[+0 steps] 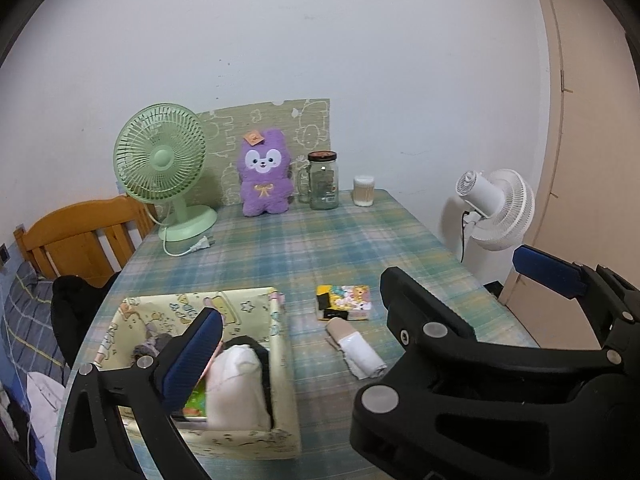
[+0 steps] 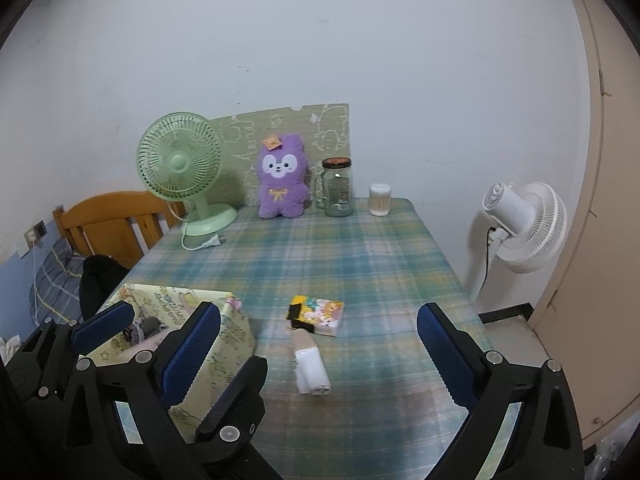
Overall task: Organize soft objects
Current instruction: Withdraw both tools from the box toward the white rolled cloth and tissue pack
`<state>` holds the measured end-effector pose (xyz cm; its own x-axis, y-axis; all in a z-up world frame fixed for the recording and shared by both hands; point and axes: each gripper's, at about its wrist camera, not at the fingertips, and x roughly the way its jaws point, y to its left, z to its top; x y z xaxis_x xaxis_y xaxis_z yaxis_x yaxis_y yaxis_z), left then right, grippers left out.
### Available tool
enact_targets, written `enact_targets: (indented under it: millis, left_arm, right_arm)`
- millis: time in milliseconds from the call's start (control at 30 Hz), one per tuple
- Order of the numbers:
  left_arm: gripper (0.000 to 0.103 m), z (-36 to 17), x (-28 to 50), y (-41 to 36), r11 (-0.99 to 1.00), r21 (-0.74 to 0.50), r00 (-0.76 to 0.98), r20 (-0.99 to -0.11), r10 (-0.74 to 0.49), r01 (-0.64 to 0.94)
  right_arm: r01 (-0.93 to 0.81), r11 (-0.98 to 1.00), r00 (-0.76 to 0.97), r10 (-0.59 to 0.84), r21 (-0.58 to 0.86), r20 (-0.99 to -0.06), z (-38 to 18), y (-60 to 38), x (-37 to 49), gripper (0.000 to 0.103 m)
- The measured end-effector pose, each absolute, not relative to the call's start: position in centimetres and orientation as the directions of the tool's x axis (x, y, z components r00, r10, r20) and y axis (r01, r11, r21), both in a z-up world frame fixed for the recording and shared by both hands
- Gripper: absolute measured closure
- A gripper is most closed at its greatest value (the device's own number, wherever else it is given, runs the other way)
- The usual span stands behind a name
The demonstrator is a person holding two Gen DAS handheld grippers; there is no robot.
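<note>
A yellow patterned fabric box [image 1: 280,344] [image 2: 236,332] stands at the near left of the plaid table and holds a white soft bundle [image 1: 236,388] and grey cloth. A rolled beige-and-white sock [image 1: 356,348] [image 2: 310,364] lies on the table right of the box, beside a colourful tissue pack [image 1: 346,302] [image 2: 320,314]. A purple plush [image 1: 264,178] [image 2: 282,178] sits at the back. My left gripper [image 1: 372,308] is open and empty, its left finger over the box. My right gripper [image 2: 320,340] is open and empty, above the sock.
A green desk fan [image 1: 164,168] [image 2: 182,168], a glass jar [image 1: 323,180] [image 2: 339,187] and a cotton-swab tub [image 1: 363,191] [image 2: 379,199] stand along the back edge. A white floor fan [image 1: 500,208] [image 2: 528,228] is off the right side. A wooden chair [image 1: 80,236] is at left.
</note>
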<state>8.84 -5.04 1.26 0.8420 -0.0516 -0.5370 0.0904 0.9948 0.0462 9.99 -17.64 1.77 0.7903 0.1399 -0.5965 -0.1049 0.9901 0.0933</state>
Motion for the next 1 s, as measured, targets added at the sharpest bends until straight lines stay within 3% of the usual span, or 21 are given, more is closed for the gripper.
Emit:
enact_targets:
  millis: [267, 1000]
  left_arm:
    - [0.0, 0.8, 9.2, -7.0, 0.994, 0.039, 0.849, -0.524, -0.068, 0.103]
    - [0.0, -3.9, 12.9, -10.8, 0.993, 0.009, 0.78, -0.62, -0.088, 0.118]
  right_arm:
    - [-0.1, 0.991, 0.793, 0.13, 0.084, -0.595, 1.2, -19.7, 10.0, 0.003]
    - [-0.063, 0.992, 0.74, 0.12, 0.11, -0.662, -3.9, -23.9, 13.1, 0.003]
